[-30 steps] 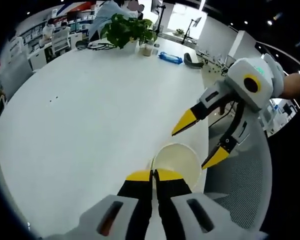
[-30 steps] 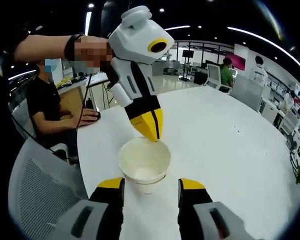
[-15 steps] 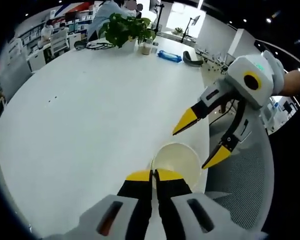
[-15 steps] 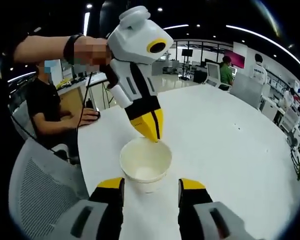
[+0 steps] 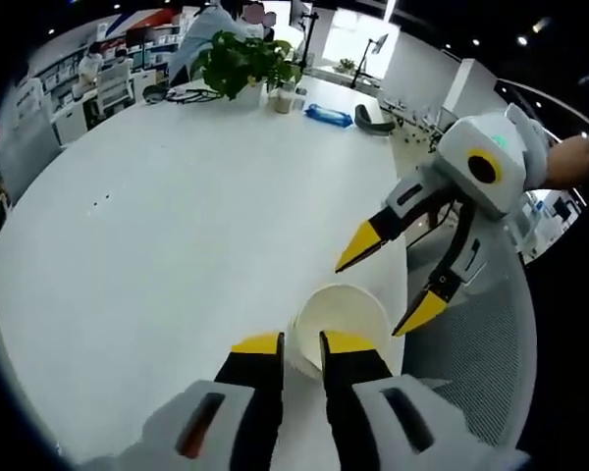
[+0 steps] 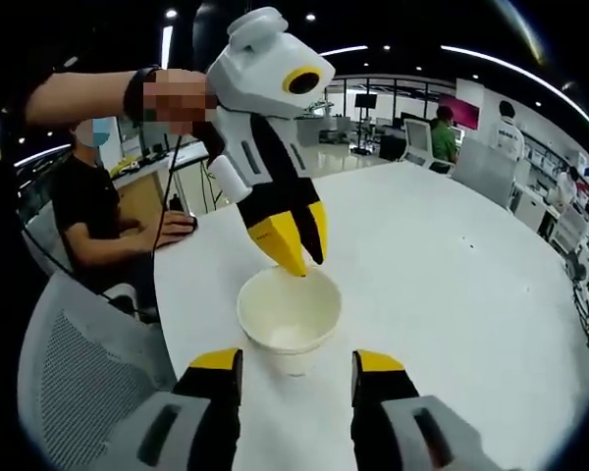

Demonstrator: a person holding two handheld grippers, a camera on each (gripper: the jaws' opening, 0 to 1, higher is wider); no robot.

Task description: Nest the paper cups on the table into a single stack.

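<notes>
Left gripper view: the left claw (image 5: 299, 343) has parted since half a second ago. Then its yellow tips pinched together on the near rim of the paper cup (image 5: 340, 314); now a narrow gap separates them and the rim sits in that gap, unclamped. The cup stands upright on the white counter (image 5: 177, 216), close to the counter's edge and just ahead of the tips, and it has barely shifted. The right claw (image 5: 393, 285) reaches in from the right with its two yellow tips spread wide, one tip above the cup's far rim and the other off to the cup's side over the mesh chair (image 5: 471, 363); it holds nothing. At the counter's far end stand a potted plant (image 5: 240, 61) and a blue packet (image 5: 329, 115).

Right gripper view: the right claw (image 6: 296, 361) is wide apart and empty, much as before, with the cup (image 6: 289, 314) standing between and just beyond its tips. The left claw (image 6: 293, 240) comes down from above, tips pointing into the cup's far rim. Earlier the two tips formed a single point; now they show as two separate tips with a slit between. A seated person in black (image 6: 98, 211) is at the left, beyond the counter (image 6: 452, 265).
</notes>
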